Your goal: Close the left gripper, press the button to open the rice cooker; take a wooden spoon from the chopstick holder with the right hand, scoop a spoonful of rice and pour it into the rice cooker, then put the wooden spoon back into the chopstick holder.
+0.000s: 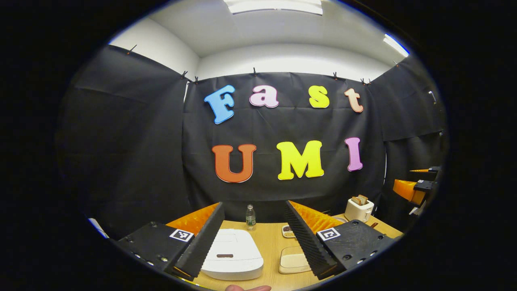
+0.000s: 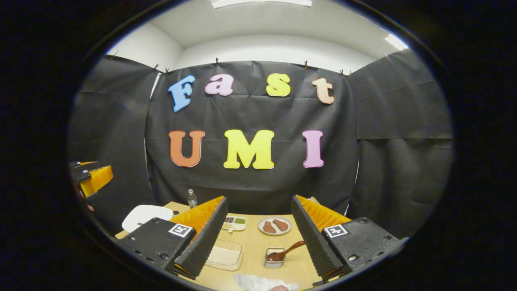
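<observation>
Both grippers spread wide, empty; rice cooker lid down; wooden spoon in small holder.

White rice cooker lid shut, wooden spoon in small holder, rice tray

Closed rice cooker lies unobstructed between parted tongs.

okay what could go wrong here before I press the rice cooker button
1. The left gripper is open over the rice cooker; spread fingers may straddle its button rather than press it.
2. The lid, swinging up, may hit the water bottle behind.
3. The wooden spoon leans in a small holder; pulling it sideways could tip that.
</observation>
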Available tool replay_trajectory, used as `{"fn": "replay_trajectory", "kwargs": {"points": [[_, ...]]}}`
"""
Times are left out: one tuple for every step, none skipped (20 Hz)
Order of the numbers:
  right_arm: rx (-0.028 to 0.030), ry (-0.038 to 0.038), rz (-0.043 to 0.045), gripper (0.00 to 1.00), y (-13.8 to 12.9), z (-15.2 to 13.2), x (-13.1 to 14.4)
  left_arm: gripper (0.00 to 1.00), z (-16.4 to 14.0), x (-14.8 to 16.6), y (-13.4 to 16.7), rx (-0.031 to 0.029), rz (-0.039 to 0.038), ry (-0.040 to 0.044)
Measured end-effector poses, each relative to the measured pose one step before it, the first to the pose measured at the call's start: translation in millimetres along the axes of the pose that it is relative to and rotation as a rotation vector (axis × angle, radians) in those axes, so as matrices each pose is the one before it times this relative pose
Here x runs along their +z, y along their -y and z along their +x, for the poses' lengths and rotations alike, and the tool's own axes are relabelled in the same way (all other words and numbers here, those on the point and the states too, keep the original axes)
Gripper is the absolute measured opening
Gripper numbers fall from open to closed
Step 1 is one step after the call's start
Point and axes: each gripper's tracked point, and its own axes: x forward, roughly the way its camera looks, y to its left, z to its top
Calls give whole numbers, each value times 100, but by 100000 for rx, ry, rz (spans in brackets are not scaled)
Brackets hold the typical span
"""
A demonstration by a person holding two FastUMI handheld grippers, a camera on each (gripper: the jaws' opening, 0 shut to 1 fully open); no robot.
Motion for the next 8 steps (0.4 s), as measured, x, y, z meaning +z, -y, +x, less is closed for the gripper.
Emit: {"fn": "replay_trajectory", "kwargs": {"points": [[-378,59,52,100,66,-21,86,95,-74,3,-17,191,340,-191],[36,306,-1,100,30,40,121,95,78,-101,-6,-271,118,125],[-58,25,180,100,-20,-20,83,95,7,-58,52,68,387,-242],[-49,298,170,100,40,27,48,96,58,46,-34,40,263,291],[-317,-18,-31,100,58,0,67,95,-31,48,-163,54,121,101],[157,169,89,100,33,-53,41,95,-4,79,174,-143,-145,144],[-111,-122,120,100,-33,-33,25,96,29,19,87,-141,-181,-56],[-54,218,48,100,-35,-39,43,96,20,-109,-104,118,14,-186]]}}
